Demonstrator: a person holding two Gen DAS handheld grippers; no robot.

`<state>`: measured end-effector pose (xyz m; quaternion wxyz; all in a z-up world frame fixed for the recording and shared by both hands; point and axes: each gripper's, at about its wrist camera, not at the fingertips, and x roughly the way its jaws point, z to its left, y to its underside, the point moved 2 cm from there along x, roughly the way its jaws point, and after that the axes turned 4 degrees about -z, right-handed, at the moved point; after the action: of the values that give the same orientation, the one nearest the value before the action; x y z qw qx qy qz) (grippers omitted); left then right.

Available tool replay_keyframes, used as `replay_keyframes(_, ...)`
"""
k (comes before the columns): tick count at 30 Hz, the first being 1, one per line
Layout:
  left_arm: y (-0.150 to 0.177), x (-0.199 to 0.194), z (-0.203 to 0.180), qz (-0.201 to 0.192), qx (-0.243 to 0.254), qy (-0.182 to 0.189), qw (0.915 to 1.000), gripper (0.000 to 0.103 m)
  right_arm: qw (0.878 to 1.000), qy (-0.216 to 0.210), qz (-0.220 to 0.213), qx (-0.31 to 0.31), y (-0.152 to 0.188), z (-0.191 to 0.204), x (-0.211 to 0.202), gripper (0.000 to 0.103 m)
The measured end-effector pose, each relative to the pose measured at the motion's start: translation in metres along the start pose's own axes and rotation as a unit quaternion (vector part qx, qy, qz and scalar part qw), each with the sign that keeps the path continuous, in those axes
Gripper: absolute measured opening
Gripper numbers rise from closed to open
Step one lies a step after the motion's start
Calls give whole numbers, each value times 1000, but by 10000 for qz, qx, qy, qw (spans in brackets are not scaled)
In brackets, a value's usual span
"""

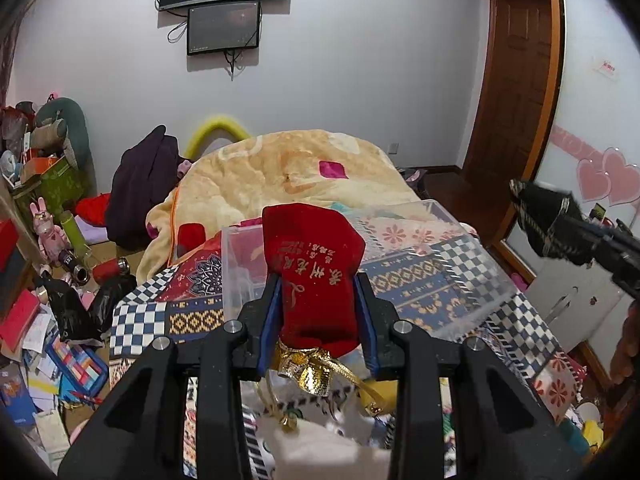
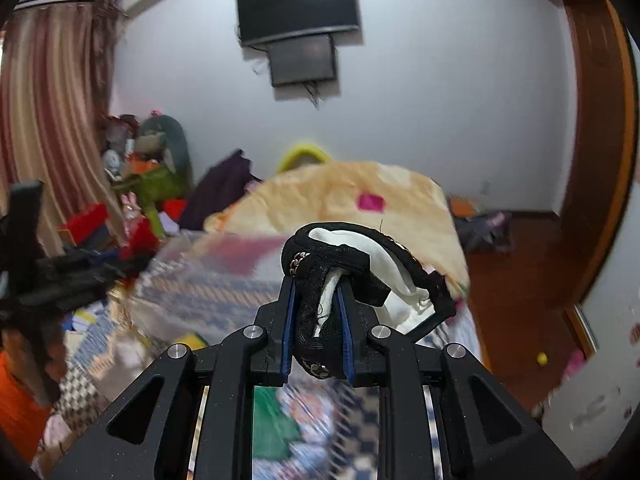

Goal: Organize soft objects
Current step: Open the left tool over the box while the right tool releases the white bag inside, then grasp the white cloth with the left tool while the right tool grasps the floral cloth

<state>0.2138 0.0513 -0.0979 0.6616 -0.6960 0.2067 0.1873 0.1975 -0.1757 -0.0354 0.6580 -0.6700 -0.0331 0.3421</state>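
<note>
Red pouch (image 1: 316,276): velvet-like, deep red, gold characters printed on its face, a gold ribbon (image 1: 310,370) tied at its neck and hanging below the jaws; it stands upright, its closed end up
Left gripper (image 1: 319,316): jaws drawn in against both sides of the red pouch, the blue pads pressing its lower half; it holds the pouch in front of the clear box
Clear box (image 1: 472,280): see-through plastic, open at the top, resting on the patchwork quilt just behind the pouch; what lies inside cannot be told
Black and white bundle (image 2: 352,264): soft black mesh or knit with a small metal chain trim, wrapped around a white cloth that bulges out at the top and right; a black strap loops down on the right side
Right gripper (image 2: 318,320): jaws nearly together, clamped on the lower part of the black and white bundle, held in the air above the bed; in the left wrist view it shows at the right edge with the dark fabric in it
Patchwork quilt (image 1: 420,276): checks, flower squares and diamond bands in blue, white, red and gold, covering the near end of the bed
Yellow blanket (image 1: 288,176): plush, heaped behind the box
Background: two dark screens (image 1: 224,26) on the white wall
</note>
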Motion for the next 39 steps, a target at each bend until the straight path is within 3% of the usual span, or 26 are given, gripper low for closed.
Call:
replay_keyframes(8,-6,40,18,454,-171,12,9988,34,9981,-568,230,-108,-2,30,49,17)
replay_keyframes(19,11,75,18,986,29,-10,9951,34,9870,-934,1278,-277,25,50,110,18)
replay_keyframes(25,16,79,12,1114,160,56,9936,52,9797,-921,1765,-231,41,47,123,25)
replay_keyframes(28,15,72,8,1006,280,1,9945,67,9793,-928,1779,-253,41,46,118,32)
replay_keyframes(33,9,53,5,838,300,58,9960,68,9848,-826,1489,-335,30,43,98,52)
replay_keyframes(37,1,31,6,610,262,32,9978,69,9896,-735,1192,-336,18,39,78,56)
replay_keyframes(39,-3,16,7,438,221,19,9988,75,9914,-723,1042,-315,13,37,68,56)
